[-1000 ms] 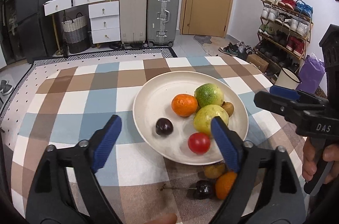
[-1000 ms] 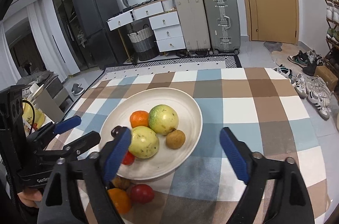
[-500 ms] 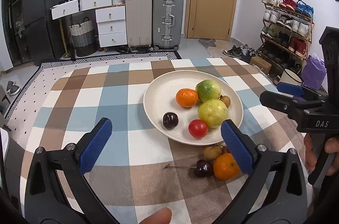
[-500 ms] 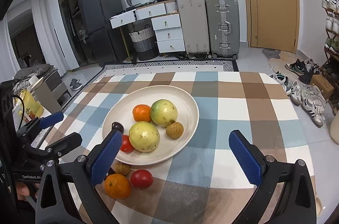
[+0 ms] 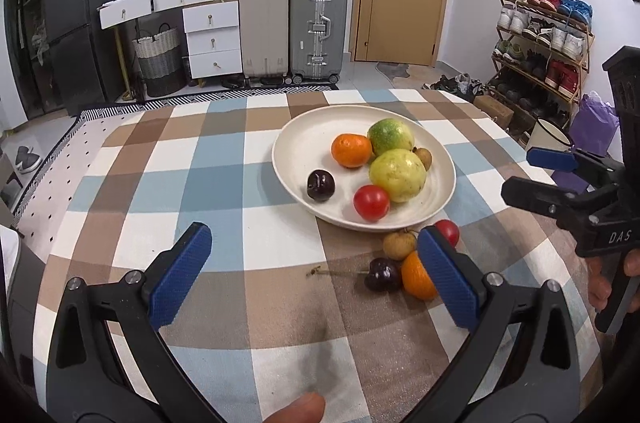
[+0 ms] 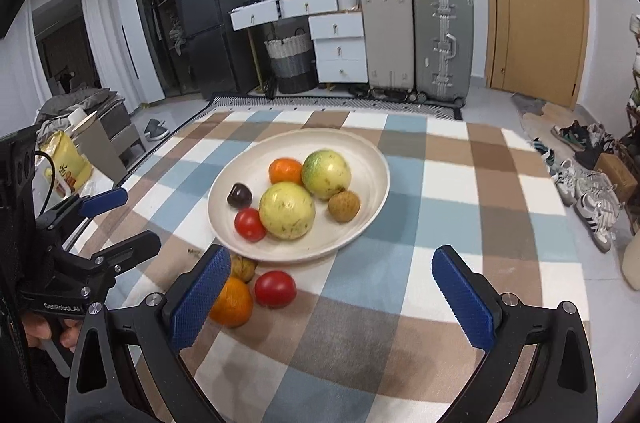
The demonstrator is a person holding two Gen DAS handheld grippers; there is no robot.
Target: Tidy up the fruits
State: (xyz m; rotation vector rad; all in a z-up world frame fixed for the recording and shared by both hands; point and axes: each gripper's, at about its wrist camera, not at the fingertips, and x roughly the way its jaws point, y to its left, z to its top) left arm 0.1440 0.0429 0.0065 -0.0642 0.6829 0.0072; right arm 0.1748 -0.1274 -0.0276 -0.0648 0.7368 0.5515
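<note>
Fruits [image 5: 416, 263] beside plate [image 5: 296, 147] partly hidden behind left gripper [image 5: 314, 277].

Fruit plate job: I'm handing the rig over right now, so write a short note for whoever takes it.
Left tool: open, empty, hovering short of the loose fruit.
Right tool: open, empty, over the cloth.
On the plate: two green-yellow fruits, an orange, a tomato, a dark cherry, a small brown fruit.
Left on the tablecloth beside the plate's near rim: loose orange, loose tomato, brown fruit, stemmed cherry.
Remaining: plate those four.
</note>
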